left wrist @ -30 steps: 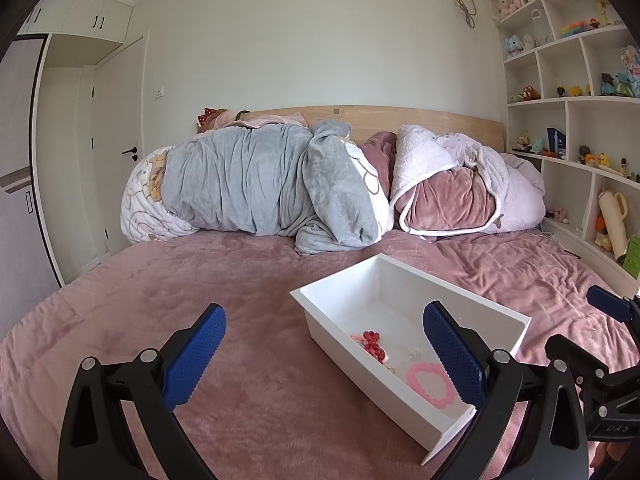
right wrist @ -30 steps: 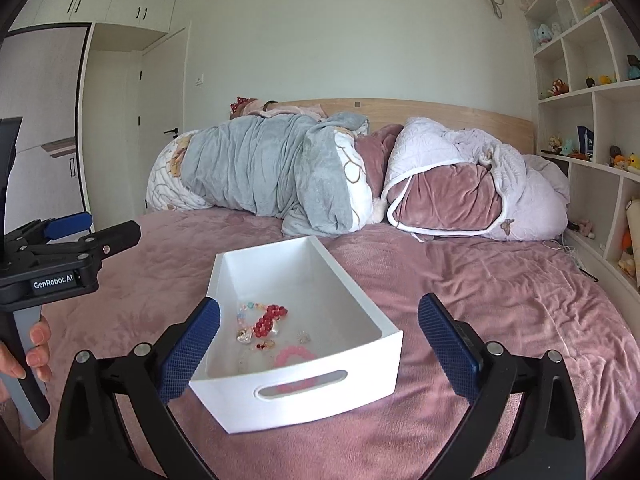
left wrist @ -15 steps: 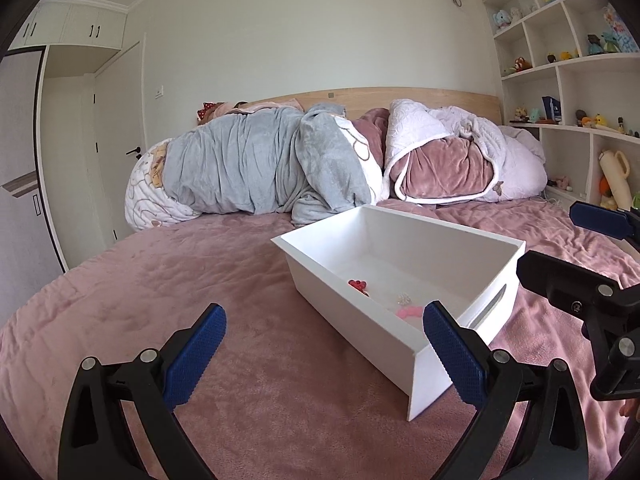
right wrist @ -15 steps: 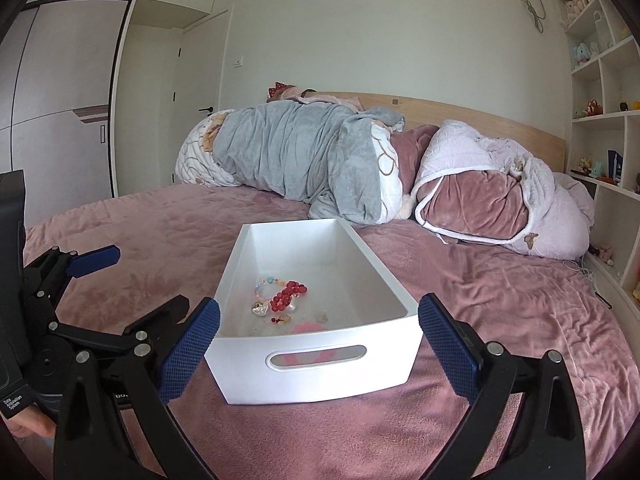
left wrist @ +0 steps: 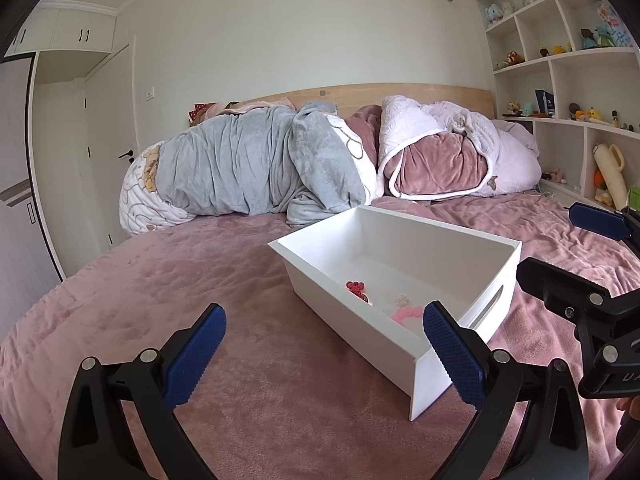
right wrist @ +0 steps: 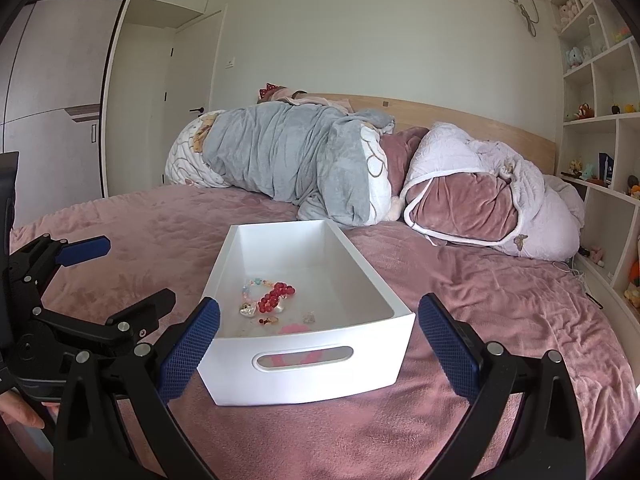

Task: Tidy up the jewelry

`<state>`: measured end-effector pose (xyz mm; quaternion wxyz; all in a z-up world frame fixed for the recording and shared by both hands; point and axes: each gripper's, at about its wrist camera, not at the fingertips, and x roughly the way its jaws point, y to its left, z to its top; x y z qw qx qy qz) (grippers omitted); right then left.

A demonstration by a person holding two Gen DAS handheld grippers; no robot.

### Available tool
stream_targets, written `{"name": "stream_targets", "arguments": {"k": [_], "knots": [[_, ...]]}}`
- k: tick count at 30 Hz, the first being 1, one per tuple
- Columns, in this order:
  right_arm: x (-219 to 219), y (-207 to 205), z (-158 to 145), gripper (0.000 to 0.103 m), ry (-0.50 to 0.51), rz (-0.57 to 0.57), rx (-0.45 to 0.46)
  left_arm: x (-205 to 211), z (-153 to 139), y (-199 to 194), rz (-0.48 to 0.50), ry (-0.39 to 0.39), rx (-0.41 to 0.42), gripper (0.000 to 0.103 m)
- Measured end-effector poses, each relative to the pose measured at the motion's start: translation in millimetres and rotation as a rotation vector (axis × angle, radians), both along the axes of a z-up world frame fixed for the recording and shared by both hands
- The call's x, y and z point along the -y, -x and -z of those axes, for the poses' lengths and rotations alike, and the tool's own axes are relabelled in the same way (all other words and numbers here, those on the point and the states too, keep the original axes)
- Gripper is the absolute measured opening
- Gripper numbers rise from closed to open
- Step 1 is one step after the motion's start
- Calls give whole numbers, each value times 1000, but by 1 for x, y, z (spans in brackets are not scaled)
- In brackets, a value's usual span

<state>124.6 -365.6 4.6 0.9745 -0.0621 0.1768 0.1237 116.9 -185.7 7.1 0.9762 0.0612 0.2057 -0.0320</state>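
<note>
A white box (right wrist: 360, 276) (left wrist: 416, 240) stands on the pink bedspread. Inside lie a red bead bracelet (right wrist: 276, 295) (left wrist: 355, 287), a pastel bead bracelet (right wrist: 256, 283), a pink ring-shaped piece (right wrist: 292, 328) (left wrist: 408, 313) and small charms (right wrist: 309, 317). My right gripper (right wrist: 318, 344) is open and empty, facing the box's handle end. My left gripper (left wrist: 324, 352) is open and empty, left of the box; it also shows in the right wrist view (right wrist: 100, 280). The right gripper shows at the right edge of the left wrist view (left wrist: 580, 256).
Rolled grey (right wrist: 288, 160) and pink (right wrist: 480, 196) duvets lie against the wooden headboard. White shelves with toys (left wrist: 580, 80) stand at the right of the bed. A wardrobe (right wrist: 52, 92) and door stand at the left.
Both grippers dropped lower and drew closer to the box. The right gripper moved round to face the handle end squarely. Both stayed open.
</note>
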Motion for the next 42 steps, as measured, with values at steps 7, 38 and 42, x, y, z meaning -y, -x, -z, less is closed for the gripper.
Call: {"name": "stream_targets", "arguments": {"k": [7, 38, 42], "knots": [[0, 1, 0, 98, 0, 3, 3, -1, 0, -1, 0, 5, -7, 100], [4, 0, -1, 98, 2, 14, 1, -9, 0, 1, -45, 64, -11, 100], [7, 0, 0, 98, 4, 14, -1, -8, -2, 6, -12, 72, 14, 99]]}}
